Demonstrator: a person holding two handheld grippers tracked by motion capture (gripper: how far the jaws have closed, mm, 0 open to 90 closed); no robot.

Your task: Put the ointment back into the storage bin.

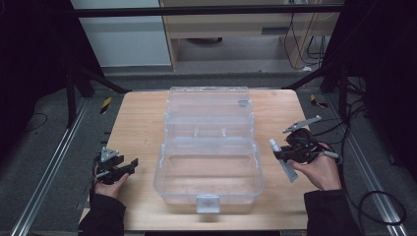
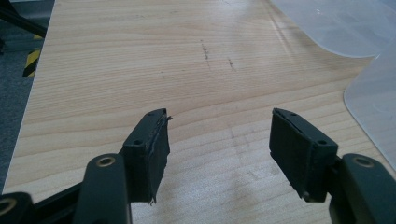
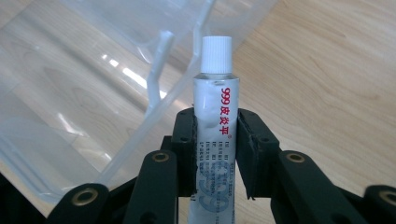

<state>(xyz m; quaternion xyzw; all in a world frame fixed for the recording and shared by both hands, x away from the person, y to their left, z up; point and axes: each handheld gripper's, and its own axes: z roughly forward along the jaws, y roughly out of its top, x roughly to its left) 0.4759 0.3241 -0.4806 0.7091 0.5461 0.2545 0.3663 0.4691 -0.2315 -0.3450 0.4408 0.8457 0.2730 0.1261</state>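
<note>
- At the table's [image 1: 142, 123] right side, the right gripper [image 3: 215, 140] was clamped on a white-capped ointment tube [image 3: 215, 130], held above the wood just beside the clear plastic box [image 1: 209, 147]
- Left gripper [image 2: 219, 140] rested near the box's left wall, jaws apart, nothing between them
- Box stood open, lid back

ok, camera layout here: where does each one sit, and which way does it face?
High view: above the person's side, facing forward and down on the table and clear box; both hands and claws show, left claw, right claw.
Left gripper view: on the left claw, facing along its open jaws over bare wood.
Right gripper view: on the right claw, jaws shut on a white-capped tube.
Shared: the box edge appears in both gripper views.
</note>
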